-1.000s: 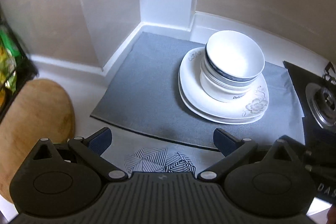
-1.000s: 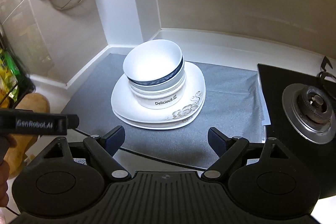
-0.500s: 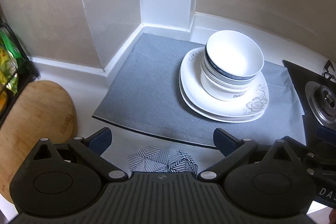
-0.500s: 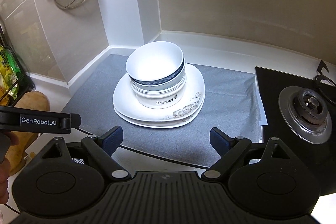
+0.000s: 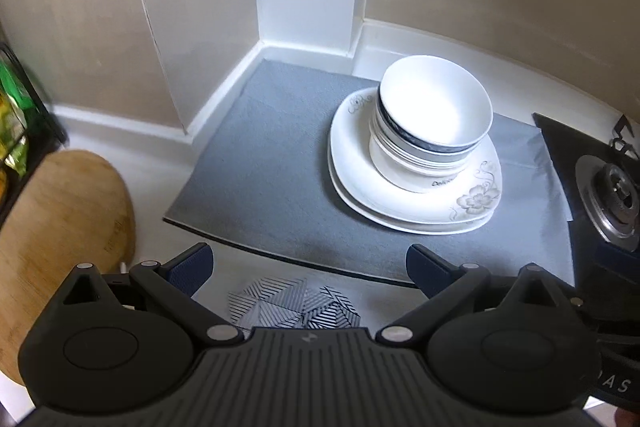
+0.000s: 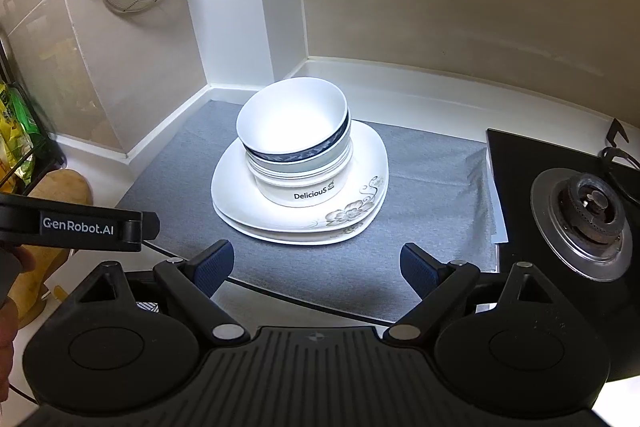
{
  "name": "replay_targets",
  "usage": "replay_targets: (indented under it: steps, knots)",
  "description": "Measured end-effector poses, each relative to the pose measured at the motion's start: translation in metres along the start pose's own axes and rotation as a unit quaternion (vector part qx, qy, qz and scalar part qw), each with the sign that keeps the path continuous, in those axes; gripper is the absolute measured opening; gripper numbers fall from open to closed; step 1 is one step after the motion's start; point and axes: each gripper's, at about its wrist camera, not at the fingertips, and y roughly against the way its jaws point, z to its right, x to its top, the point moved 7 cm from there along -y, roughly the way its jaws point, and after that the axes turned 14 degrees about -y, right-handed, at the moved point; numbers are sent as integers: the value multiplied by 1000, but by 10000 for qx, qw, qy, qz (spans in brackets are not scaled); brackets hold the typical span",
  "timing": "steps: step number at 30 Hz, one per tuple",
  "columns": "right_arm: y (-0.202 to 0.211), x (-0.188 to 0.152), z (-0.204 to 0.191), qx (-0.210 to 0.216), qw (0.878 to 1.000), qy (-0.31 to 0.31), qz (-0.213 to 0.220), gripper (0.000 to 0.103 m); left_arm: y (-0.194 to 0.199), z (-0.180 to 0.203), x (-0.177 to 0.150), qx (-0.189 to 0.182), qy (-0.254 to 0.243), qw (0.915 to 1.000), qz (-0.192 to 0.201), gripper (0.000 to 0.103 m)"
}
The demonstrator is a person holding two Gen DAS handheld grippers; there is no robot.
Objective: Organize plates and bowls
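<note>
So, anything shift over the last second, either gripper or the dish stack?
Nothing visibly changed. Both the left gripper and right gripper stay open and empty, short of the grey mat. The nested bowls still sit on the stacked plates, untouched.

Right wrist view: black print "DeliciouS", with a small mark after it too small to read, on the side wall of the white straight-sided bottom bowl (image 6: 306, 189), ahead of the right hand-held gripper (image 6: 316, 265), slightly to its left.

Same view: white lettering "GenRobot.AI" on the black body of the left hand-held gripper (image 6: 78, 225), just left of the right one.

Left wrist view: the same bowl (image 5: 416, 175) shows only "Delic…"; remainder hidden. At the lower right edge, white letters "AS" on a black housing (image 5: 614, 383); word cut off.
</note>
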Motion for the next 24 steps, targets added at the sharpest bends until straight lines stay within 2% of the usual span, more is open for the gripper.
replay_targets:
  steps: [3, 11, 17, 24]
  knots:
    - [0, 0, 1, -2, 10000, 22, -21, 92, -3, 1, -1, 34, 28, 9999, -106, 103]
    - [0, 4, -1, 54, 9998, 191, 55, 94, -2, 3, 3, 464, -176, 9987, -107, 103]
    - [-2, 4, -3, 82, 9996, 276, 72, 95, -3, 3, 4, 454, -101, 9988, -153, 103]
    - [-3, 4, 0, 64, 9997, 244, 53, 96, -2, 10, 6, 528, -295, 9981, -83, 103]
